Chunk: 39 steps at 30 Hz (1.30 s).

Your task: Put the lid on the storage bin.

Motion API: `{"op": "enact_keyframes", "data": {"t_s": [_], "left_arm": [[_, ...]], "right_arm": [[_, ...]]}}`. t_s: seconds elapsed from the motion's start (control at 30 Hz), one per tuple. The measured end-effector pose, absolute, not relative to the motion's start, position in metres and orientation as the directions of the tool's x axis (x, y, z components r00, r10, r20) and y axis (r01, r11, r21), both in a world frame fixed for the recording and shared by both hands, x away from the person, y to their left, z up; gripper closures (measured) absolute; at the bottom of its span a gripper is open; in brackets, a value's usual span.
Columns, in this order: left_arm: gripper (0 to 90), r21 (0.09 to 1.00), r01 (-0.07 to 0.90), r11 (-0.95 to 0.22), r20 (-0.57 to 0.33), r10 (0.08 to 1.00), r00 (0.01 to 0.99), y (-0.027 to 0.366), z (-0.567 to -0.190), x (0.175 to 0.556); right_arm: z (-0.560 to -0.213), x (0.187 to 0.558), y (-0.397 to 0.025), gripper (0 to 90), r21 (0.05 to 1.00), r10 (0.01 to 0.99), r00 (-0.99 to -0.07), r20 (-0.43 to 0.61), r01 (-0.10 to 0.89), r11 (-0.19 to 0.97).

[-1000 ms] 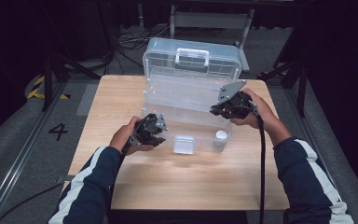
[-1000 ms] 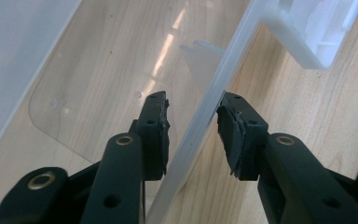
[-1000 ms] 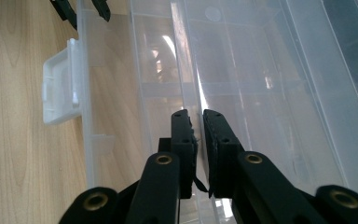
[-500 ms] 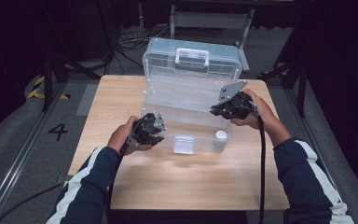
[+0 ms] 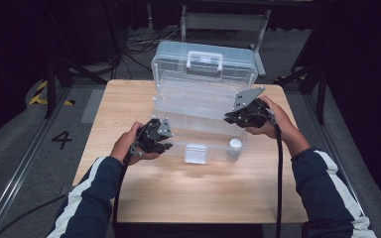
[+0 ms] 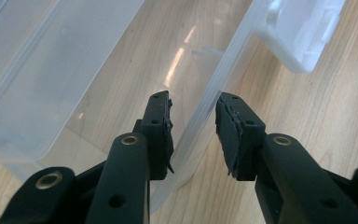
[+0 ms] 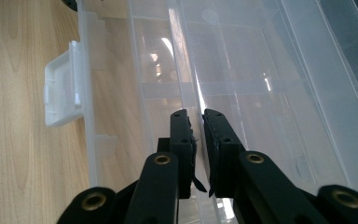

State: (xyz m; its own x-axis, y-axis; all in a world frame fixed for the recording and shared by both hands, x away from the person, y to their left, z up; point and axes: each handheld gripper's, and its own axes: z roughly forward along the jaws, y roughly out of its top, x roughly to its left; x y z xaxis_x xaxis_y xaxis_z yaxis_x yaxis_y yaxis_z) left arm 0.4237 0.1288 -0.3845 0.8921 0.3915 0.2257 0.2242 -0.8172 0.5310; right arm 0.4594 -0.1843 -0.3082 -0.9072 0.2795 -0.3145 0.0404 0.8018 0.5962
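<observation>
Wooden table (image 5: pixel 144 193) | clear box (image 5: pixel 198 109) open | left tongs (image 6: pixel 193 126) released | right tongs (image 7: pixel 199 140) grasping box wall

Clear plastic storage box (image 7: pixel 261 93) runs off the right gripper view on three sides. White plastic latch (image 6: pixel 307 32) clipped by the left gripper view's top edge. That small pale cylinder (image 5: pixel 234 145) behind the box wall, too small to identify.
</observation>
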Motion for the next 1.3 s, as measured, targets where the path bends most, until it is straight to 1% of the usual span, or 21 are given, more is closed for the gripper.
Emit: {"op": "enact_keyframes", "data": {"t_s": [0.07,0.23,0.3,0.43,0.57,0.6,0.73,0.8,0.97,1.1,1.3], "left_arm": [[66.6,0.549,0.229,-0.804,0.217,0.402,0.890,0.131,-0.383,0.423],[66.6,0.592,0.239,-0.769,0.189,0.421,0.887,0.146,-0.373,0.417],[64.8,0.612,0.247,-0.752,0.183,0.438,0.880,0.153,-0.370,0.415],[67.0,0.625,0.262,-0.736,0.170,0.456,0.874,0.169,-0.367,0.412],[68.5,0.638,0.271,-0.721,0.185,0.485,0.855,0.179,-0.366,0.411],[69.4,0.661,0.288,-0.693,0.169,0.511,0.842,0.185,-0.366,0.413],[71.3,0.689,0.318,-0.651,0.150,0.557,0.817,0.196,-0.369,0.419],[71.2,0.691,0.325,-0.645,0.150,0.568,0.809,0.198,-0.370,0.421],[73.1,0.735,0.336,-0.590,0.151,0.624,0.767,0.208,-0.375,0.434],[77.1,0.751,0.363,-0.551,0.129,0.662,0.738,0.213,-0.379,0.445],[84.9,0.800,0.350,-0.487,0.119,0.701,0.703,0.216,-0.371,0.454]], "right_arm": [[-0.308,0.459,-0.184,83.0,0.597,0.281,-0.906,-0.315,0.041,0.801],[-0.309,0.459,-0.185,82.8,0.604,0.285,-0.906,-0.313,0.041,0.796],[-0.309,0.459,-0.185,82.8,0.607,0.286,-0.905,-0.313,0.041,0.793],[-0.310,0.459,-0.186,82.8,0.610,0.287,-0.905,-0.315,0.038,0.792],[-0.310,0.459,-0.185,82.7,0.609,0.289,-0.903,-0.318,0.039,0.792],[-0.310,0.459,-0.185,82.6,0.611,0.290,-0.903,-0.317,0.039,0.790],[-0.310,0.458,-0.186,82.5,0.614,0.289,-0.904,-0.316,0.038,0.788],[-0.310,0.458,-0.187,82.6,0.615,0.289,-0.904,-0.315,0.038,0.788],[-0.311,0.458,-0.187,82.6,0.618,0.289,-0.903,-0.317,0.035,0.786],[-0.312,0.458,-0.188,82.5,0.625,0.295,-0.903,-0.313,0.038,0.780],[-0.312,0.458,-0.189,82.5,0.629,0.293,-0.904,-0.311,0.035,0.777]]}}
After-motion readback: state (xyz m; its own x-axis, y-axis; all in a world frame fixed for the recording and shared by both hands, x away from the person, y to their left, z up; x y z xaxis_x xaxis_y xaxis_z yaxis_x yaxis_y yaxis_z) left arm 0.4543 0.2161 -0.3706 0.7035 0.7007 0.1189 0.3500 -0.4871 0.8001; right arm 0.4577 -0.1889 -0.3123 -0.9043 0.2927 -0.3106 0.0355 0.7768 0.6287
